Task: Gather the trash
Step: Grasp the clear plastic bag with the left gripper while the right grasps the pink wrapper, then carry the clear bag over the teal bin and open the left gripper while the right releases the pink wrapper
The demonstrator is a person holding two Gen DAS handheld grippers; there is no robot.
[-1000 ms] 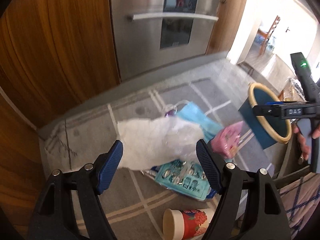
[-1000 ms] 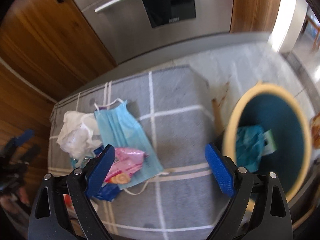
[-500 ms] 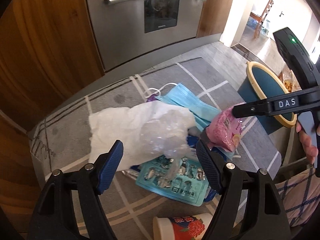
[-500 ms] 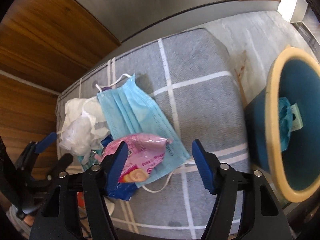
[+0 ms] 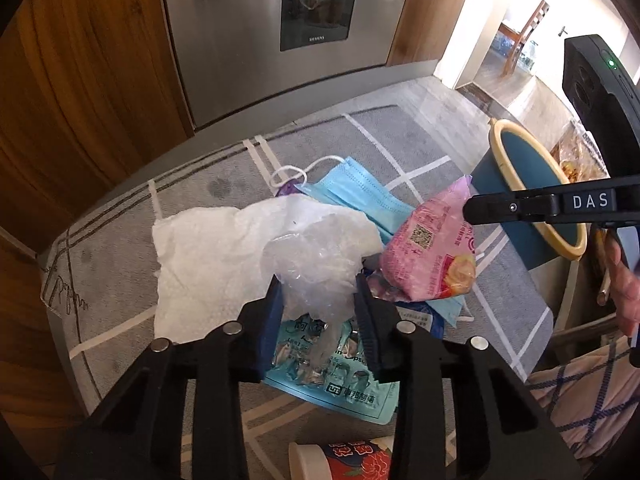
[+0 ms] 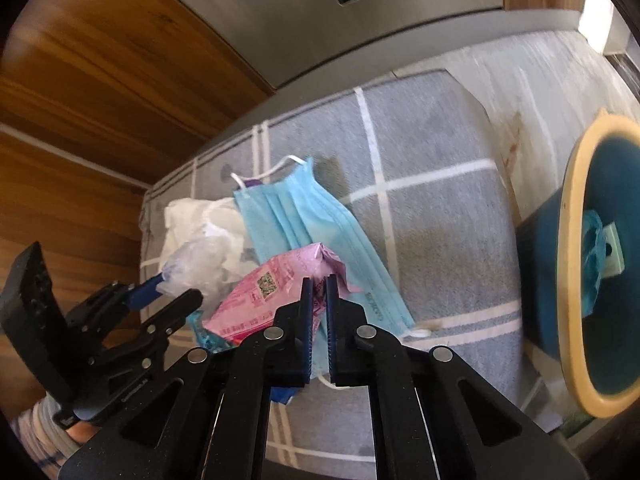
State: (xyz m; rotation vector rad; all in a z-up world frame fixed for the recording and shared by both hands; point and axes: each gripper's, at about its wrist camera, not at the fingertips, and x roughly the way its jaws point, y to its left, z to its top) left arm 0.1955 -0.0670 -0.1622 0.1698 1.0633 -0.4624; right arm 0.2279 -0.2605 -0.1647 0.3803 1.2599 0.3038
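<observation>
While trash litters the grey rug (image 5: 400, 152) (steel oven (image 5: 280, 28) behind), right gripper (image 6: 319, 284) pinches pink packet (image 6: 272, 300); left gripper (image 5: 319, 292) closing on clear plastic (image 5: 312, 264).

"SIEMENS" stands on the oven (image 5: 288, 20) door glass, "DAS" on the right tongs (image 5: 588, 202), and a QR code on the pink packet (image 5: 424, 256).

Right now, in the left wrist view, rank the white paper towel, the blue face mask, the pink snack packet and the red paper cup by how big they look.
1. white paper towel
2. pink snack packet and blue face mask: alike; the mask is partly covered
3. red paper cup: cut off by the frame, unsure
</observation>
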